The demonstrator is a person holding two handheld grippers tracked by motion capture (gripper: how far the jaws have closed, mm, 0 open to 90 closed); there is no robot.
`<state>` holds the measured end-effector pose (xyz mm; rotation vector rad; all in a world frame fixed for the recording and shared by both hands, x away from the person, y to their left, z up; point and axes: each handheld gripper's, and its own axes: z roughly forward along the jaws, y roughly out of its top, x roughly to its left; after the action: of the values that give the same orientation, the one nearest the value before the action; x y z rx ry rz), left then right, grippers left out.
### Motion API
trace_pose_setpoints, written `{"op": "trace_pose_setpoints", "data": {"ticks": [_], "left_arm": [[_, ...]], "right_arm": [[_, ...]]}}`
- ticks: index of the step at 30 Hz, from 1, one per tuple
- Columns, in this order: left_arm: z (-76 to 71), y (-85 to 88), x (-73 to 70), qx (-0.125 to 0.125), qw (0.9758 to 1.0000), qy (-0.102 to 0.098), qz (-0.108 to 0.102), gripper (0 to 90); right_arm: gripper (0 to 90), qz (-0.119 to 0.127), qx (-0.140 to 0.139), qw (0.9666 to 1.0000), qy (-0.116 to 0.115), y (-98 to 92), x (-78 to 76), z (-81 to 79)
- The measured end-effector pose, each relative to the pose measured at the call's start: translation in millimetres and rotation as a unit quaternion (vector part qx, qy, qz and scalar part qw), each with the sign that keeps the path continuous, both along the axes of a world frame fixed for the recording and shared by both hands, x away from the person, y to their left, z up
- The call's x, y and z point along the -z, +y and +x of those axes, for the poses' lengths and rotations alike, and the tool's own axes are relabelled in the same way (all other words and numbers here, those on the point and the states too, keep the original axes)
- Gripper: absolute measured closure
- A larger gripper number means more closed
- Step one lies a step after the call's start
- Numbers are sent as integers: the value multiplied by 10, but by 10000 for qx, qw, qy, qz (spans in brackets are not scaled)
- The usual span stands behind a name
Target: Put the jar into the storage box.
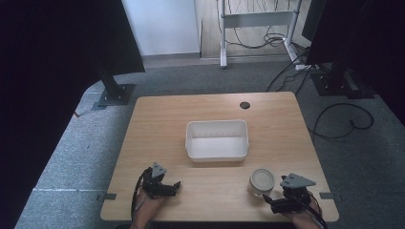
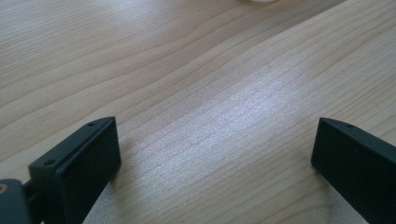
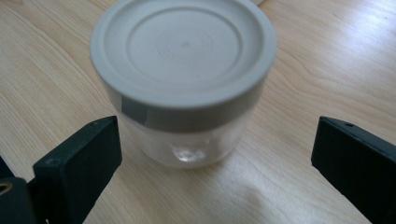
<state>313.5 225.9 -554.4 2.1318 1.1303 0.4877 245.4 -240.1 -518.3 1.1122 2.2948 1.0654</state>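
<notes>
A small clear jar (image 1: pixel 261 182) with a grey screw lid stands upright near the table's front right. In the right gripper view the jar (image 3: pixel 183 79) is close ahead, just beyond the two black jaws and centred between them, untouched. My right gripper (image 1: pixel 273 200) rests open at the front right edge, just in front of the jar. A white rectangular bin (image 1: pixel 217 140) sits in the middle of the wooden table (image 1: pixel 157 124). Over at the front left, my left gripper (image 1: pixel 175 186) lies open, with only bare wood (image 2: pixel 210 112) between its jaws.
A round cable hole (image 1: pixel 244 105) lies near the table's far edge. Black stands (image 1: pixel 114 90) and cables (image 1: pixel 344 124) are on the grey carpet around the table. A white desk frame (image 1: pixel 258 24) stands at the back.
</notes>
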Motion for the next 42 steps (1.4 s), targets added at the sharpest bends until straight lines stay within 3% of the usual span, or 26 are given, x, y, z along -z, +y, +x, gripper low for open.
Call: {"op": "trace_pose_setpoints", "data": {"ticks": [17,27,33,42], "left_arm": [[0,0,0,-1,10000,0,0,10],[0,0,0,-1,10000,1,0,10],[0,0,0,0,10000,0,1,10],[0,0,0,-1,10000,1,-1,10]], "right_arm": [[17,39,-153,9999,1,183,29,107],[29,38,-162,9998,135,250,95,202],[87,17,-247,9995,203,283,136,234],[92,-78,-94,9997,193,314,112,206]]}}
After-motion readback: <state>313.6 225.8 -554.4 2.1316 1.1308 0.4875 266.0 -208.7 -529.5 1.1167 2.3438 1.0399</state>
